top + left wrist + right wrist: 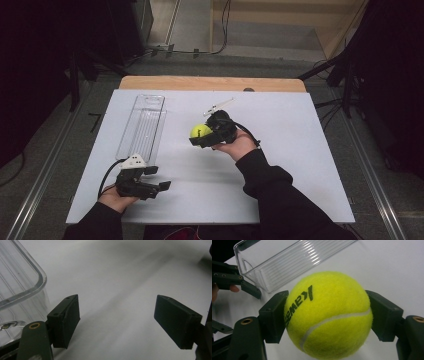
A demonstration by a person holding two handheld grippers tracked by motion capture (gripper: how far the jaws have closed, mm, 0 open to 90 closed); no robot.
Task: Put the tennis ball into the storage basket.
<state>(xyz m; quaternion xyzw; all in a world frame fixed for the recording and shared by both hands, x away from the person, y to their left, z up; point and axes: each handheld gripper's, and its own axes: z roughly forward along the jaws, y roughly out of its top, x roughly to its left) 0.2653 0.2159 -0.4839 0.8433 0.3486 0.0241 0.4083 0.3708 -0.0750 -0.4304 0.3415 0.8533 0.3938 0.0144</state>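
the right gripper (201, 136) pinches a yellow tennis ball (328, 315) between its two pads, one pad pressed on each side of the ball, and holds it clear above the white table (280, 165), with the ball at the tip of the tool. the clear plastic tray (142, 126) lies beyond and to the left of this gripper, apart from the ball. the left gripper (161, 177) rests near the table's front edge with jaws spread wide and nothing between them, the tray's near corner just beside its left pad.

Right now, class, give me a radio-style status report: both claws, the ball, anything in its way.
Right claw shut on tennis ball, held above the table. Left claw open, empty, beside clear tray. Nothing between ball and tray.
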